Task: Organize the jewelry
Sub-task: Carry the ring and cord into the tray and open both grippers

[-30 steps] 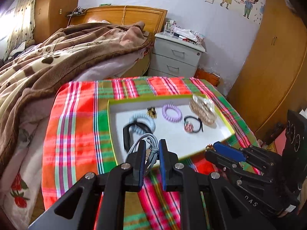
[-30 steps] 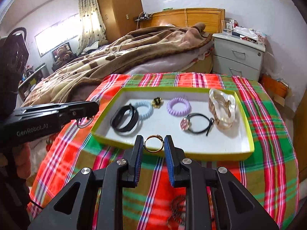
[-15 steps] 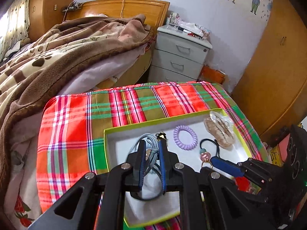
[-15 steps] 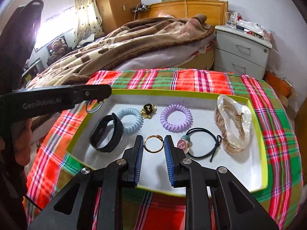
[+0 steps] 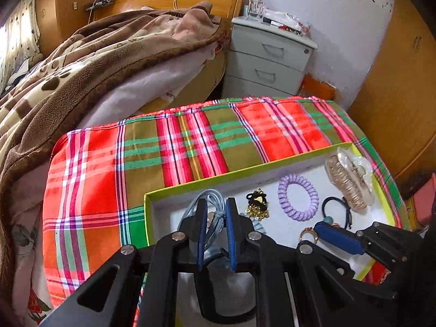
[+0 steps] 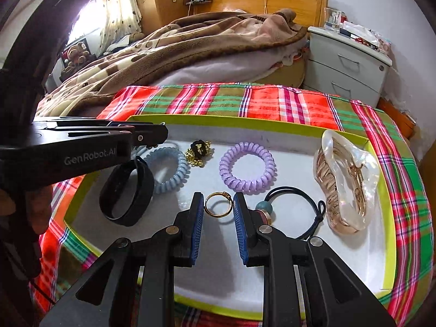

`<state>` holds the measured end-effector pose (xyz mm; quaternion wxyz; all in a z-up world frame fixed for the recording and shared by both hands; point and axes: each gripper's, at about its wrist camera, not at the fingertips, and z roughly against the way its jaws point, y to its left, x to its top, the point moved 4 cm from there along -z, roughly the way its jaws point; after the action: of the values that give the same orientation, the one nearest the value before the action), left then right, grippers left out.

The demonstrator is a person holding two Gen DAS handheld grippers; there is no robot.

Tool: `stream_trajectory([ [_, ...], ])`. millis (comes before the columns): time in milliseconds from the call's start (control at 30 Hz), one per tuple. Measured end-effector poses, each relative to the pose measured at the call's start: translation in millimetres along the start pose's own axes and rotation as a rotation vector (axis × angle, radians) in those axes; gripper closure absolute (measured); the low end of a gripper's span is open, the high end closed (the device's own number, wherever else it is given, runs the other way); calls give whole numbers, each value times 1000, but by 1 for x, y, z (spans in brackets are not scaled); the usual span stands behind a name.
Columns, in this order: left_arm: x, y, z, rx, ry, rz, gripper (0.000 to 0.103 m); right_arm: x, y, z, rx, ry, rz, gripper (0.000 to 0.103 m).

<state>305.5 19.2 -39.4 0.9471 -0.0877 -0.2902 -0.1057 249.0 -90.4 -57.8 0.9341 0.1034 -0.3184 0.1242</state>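
A white tray with a lime-green rim (image 6: 272, 126) (image 5: 239, 170) lies on the plaid cloth. My right gripper (image 6: 218, 204) is shut on a thin gold ring (image 6: 218, 207) and holds it over the tray's middle. My left gripper (image 5: 215, 209) is shut on a grey-blue cord loop (image 5: 211, 199) over the tray's left end; it shows from the side in the right wrist view (image 6: 152, 135). In the tray lie a black band (image 6: 125, 190), a blue coil tie (image 6: 170, 170), a gold and black brooch (image 6: 198, 151), a purple coil tie (image 6: 246, 167), a black elastic with beads (image 6: 297, 207) and a pearly hair claw (image 6: 346, 179).
The plaid cloth (image 5: 177, 141) covers a small table. A bed with a brown blanket (image 5: 81, 62) stands behind it on the left. A grey nightstand (image 5: 267, 60) stands at the back right and wooden wardrobe doors (image 5: 395, 95) on the right.
Both grippers have moved forward from the tray's near edge to over its inside, each still holding its item. The right gripper with the ring is now lower and closer to the tray floor.
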Motion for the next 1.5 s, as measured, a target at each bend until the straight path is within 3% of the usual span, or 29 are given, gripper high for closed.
stream_trajectory([
  [733, -2, 1, -10, -19, 33, 27, 88, 1, 4, -4, -18, 2, 28, 80],
  [867, -3, 2, -12, -15, 42, 35, 82, 2, 3, -5, -25, 3, 33, 79],
  [967, -3, 2, -11, -12, 41, 34, 81, 2, 3, -5, -22, 3, 29, 70],
  [1500, -6, -2, 10, -29, 13, 47, 68, 1, -2, 18, -20, -45, -2, 66],
])
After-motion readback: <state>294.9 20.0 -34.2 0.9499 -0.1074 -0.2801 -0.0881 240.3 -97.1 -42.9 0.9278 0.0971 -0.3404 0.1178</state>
